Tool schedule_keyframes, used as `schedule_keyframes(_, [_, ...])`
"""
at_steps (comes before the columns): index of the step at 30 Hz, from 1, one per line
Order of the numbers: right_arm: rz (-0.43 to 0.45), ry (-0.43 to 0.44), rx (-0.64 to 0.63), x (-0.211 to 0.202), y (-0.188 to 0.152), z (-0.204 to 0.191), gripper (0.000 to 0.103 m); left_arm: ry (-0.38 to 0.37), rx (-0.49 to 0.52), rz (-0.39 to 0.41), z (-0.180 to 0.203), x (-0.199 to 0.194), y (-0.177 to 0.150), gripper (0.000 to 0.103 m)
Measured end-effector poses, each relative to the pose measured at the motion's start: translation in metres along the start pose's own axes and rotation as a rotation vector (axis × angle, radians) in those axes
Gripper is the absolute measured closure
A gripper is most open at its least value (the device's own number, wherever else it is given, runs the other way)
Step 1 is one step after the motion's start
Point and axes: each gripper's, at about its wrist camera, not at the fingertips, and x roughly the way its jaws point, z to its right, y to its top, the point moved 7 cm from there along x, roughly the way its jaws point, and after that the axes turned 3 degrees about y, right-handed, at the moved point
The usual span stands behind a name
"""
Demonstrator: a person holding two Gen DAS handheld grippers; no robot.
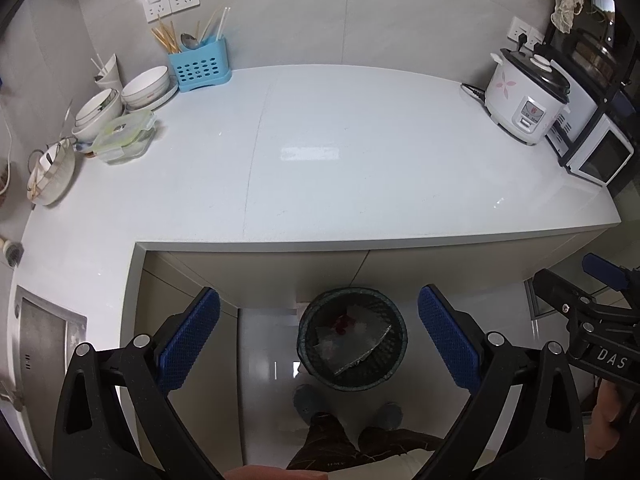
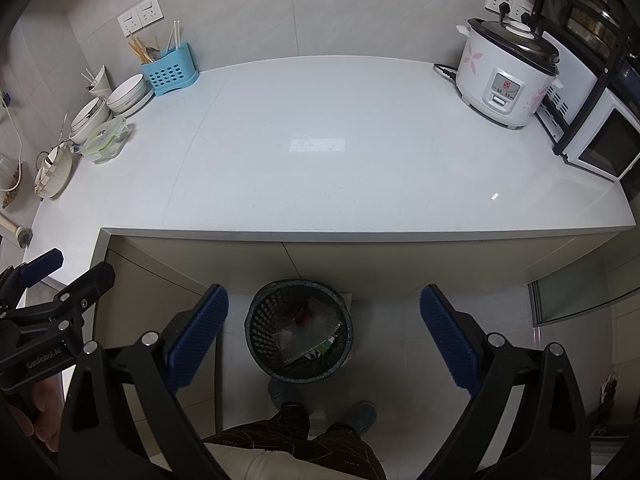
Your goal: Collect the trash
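- You've got one mesh trash bin [image 1: 352, 344], on the floor.
- One rice cooker [image 2: 505, 80].
- One microwave [image 2: 604, 146].
- One blue utensil caddy [image 1: 202, 66].
- One lidded glass container [image 1: 125, 136].
- Two grippers: left gripper [image 1: 318, 340], right gripper [image 2: 324, 334].
- Two double wall sockets on the left [image 1: 172, 0].

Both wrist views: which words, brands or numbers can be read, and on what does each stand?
"DAS": right hand-held gripper body.
"GenRobot.AI": left hand-held gripper body.
"HMY": the person's trousers.
Rice cooker panel: red mark and label, too small to read.
Wall sockets: no readable text.
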Motion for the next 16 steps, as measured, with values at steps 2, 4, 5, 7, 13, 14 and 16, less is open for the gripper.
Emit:
schedule_keyframes(2, [-0.001, 0.000, 0.000, 0.0000, -0.0002, 0.0000, 0.010, 0.000, 0.002, 0.000, 0.0003, 0.0004, -0.0002, 0.006])
schedule_keyframes(4, [0.000, 0.000, 0.000, -0.0001, 0.0000, 0.0002, 0.010, 0.001, 0.000, 0.002, -0.0003, 0.0004, -0.0002, 0.006])
schedule_keyframes(5, [0.000, 0.001, 0.000, 0.0001, -0.0003, 0.0001, 0.010, 0.003, 0.001, 0.004, -0.0007, 0.0005, 0.0002, 0.006])
schedule_keyframes(7, [0.000, 0.001, 0.000, 0.0004, -0.0008, -0.0001, 0.010, 0.003, -0.001, 0.003, -0.0002, 0.0007, 0.0001, 0.006])
schedule_keyframes(13, [-0.001, 0.000, 0.007, -0.0003, -0.0018, -0.0010, 0.010, -0.014, -0.010, -0.008, -0.0020, 0.0031, -0.0003, 0.006])
schedule_keyframes(14, [-0.001, 0.001, 0.007, -0.0003, -0.0021, -0.0012, 0.010, -0.015, -0.011, -0.007, -0.0024, 0.0031, -0.0003, 0.006])
schedule_keyframes(16, [-0.001, 0.000, 0.006, -0.0003, -0.0017, -0.0009, 0.010, -0.014, -0.011, -0.005, -0.0029, 0.0029, -0.0001, 0.006])
